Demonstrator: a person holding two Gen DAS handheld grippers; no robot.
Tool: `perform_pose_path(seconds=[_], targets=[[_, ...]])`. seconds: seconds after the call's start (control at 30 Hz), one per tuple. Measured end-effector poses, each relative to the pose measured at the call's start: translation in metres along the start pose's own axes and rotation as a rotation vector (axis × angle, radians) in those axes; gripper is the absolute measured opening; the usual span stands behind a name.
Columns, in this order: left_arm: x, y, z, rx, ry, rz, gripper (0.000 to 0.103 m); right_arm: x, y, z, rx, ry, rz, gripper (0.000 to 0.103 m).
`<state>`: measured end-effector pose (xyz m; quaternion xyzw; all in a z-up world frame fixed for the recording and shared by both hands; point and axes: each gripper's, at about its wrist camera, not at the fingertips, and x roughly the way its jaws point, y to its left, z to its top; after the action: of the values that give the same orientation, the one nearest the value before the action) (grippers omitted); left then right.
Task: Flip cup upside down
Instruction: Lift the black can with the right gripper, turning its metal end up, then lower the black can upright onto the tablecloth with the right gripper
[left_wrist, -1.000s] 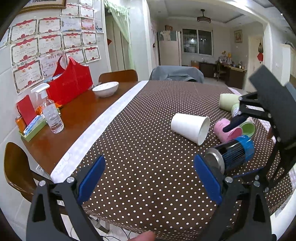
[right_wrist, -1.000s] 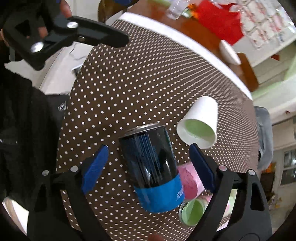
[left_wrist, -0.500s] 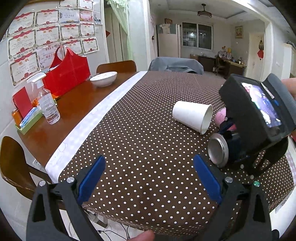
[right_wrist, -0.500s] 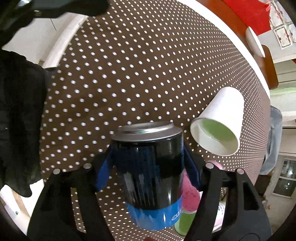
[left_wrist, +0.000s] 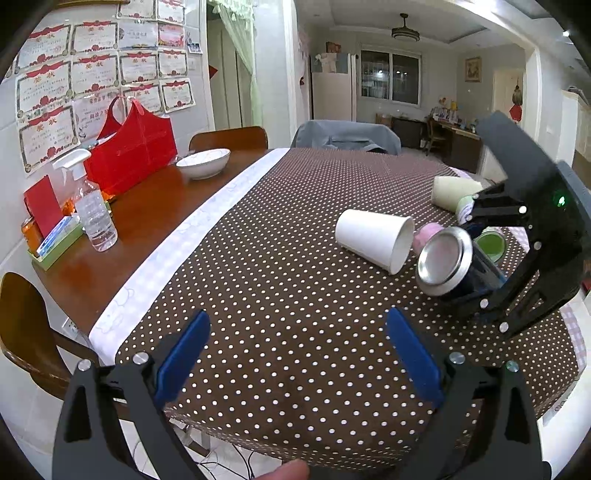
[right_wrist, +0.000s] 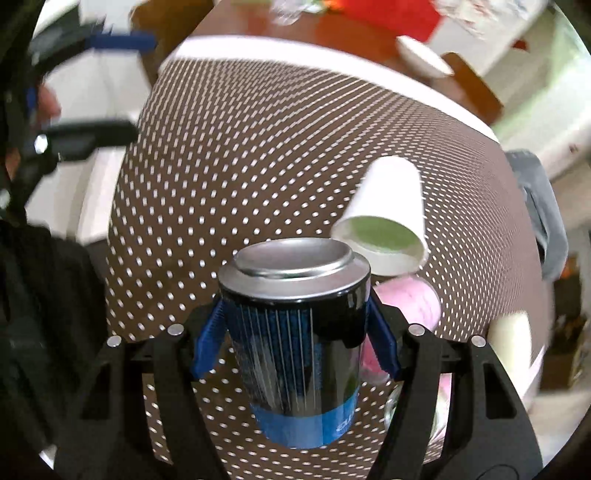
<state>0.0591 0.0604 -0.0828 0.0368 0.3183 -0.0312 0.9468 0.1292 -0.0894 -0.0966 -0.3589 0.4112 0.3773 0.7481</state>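
a: what's the right tool got hold of?

b: a dark can with a blue band. the two blue pads are pressed against its sides, and it's off the tabletop, silver end pointing away from the tool.

a: and the left tool?

b: spread wide with nothing between its pads, hanging over the near edge of the dotted brown cloth.

a: where's the cup?

b: the white paper cup lies on its side on the cloth, mouth turned toward the can. from the right tool's camera its inside looks green. it sits just past the can, close to it but i can't tell if they touch.

a: anything else near it?

b: a pink cup on its side right behind the can, a pale cup lying farther back, and a green-lined cup mouth beside the right tool.

a: and over by the wall?

b: bare wood there, with a white bowl, a red bag and a clear spray bottle.
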Motion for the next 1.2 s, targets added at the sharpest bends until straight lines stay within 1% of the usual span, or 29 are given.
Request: perform_pose_path(seconds=[0.07,0.17,0.33,0.43,0.63,0.83,0.9,1.03,1.2], targets=[[-0.004,-0.003,0.002,0.006,-0.010,-0.004,0.095,-0.014,0.006,-0.007,0.087,-0.068,-0.016,0.066],[-0.009,-0.007,0.004,0.012,-0.022,-0.012,0.095,-0.028,0.006,-0.015,0.187,-0.151,-0.033,0.066],[-0.018,-0.013,0.008,0.019,-0.046,-0.019,0.095,-0.057,0.008,-0.027,0.366,-0.318,-0.047,0.066],[-0.023,-0.016,0.010,0.023,-0.058,-0.017,0.095,-0.070,0.009,-0.027,0.449,-0.404,-0.057,0.066],[-0.035,-0.014,0.011,0.015,-0.080,-0.002,0.095,-0.091,0.015,-0.032,0.556,-0.537,-0.100,0.066],[-0.040,-0.009,0.014,0.001,-0.091,0.011,0.095,-0.097,0.022,-0.035,0.623,-0.611,-0.157,0.066],[-0.042,-0.007,0.015,-0.003,-0.096,0.012,0.095,-0.099,0.024,-0.035,0.639,-0.624,-0.189,0.066],[-0.044,-0.005,0.015,-0.009,-0.102,0.017,0.095,-0.100,0.031,-0.039,0.660,-0.640,-0.236,0.066],[-0.044,-0.004,0.014,-0.012,-0.099,0.024,0.095,-0.091,0.036,-0.040,0.667,-0.616,-0.301,0.066]])
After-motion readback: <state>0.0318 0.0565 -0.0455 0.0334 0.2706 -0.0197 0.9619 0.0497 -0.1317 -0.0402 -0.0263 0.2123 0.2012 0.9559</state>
